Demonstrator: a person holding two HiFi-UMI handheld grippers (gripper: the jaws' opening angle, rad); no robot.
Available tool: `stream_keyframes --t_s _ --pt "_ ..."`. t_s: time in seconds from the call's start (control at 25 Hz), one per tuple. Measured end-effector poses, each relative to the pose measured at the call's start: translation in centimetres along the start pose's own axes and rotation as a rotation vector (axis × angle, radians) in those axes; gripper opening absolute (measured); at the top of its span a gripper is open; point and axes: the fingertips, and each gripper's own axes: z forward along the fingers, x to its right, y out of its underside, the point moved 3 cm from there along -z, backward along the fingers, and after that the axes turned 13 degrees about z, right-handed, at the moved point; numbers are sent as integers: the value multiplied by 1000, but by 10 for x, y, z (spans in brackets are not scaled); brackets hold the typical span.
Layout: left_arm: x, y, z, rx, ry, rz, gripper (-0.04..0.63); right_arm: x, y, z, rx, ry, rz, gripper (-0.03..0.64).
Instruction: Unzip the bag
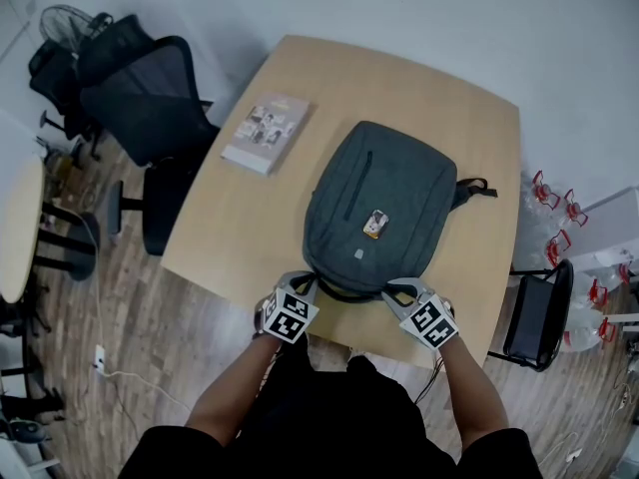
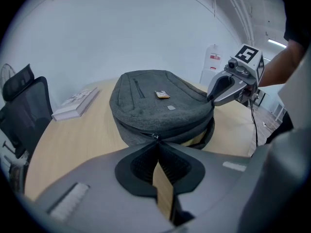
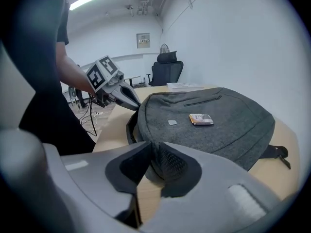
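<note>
An office chair (image 1: 150, 108) stands left of the wooden desk (image 1: 240, 228). On the desk's left part lies a book (image 1: 266, 132) with small pictures on its cover; its print is too small to read. The grey bag (image 1: 379, 193) lies flat in the middle of the desk, its top end toward the person. It carries a small orange-and-white badge (image 1: 375, 225) and, nearer the person, a tiny grey label (image 1: 358, 253); no writing on either can be made out.

At the bag's near edge, the left gripper (image 1: 303, 285) has its jaws brought together, pinching the dark zip pull (image 2: 155, 137) at their tips. Just beside it, the right gripper (image 1: 396, 292) is closed on a fold of the bag's grey fabric. Each gripper's cube shows black-and-white square markers.
</note>
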Motion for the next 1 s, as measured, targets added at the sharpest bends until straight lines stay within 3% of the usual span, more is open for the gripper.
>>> stream_keyframes --t_s 0.32,0.68,1.0 --pt "10 -6 -7 5 20 -23 29 -1 -8 5 25 24 95 43" --pt "50 -19 -8 3 85 -7 28 -18 -25 22 83 33 174 43" --pt "44 -13 -8 12 66 -51 29 -38 -49 57 79 8 171 42"
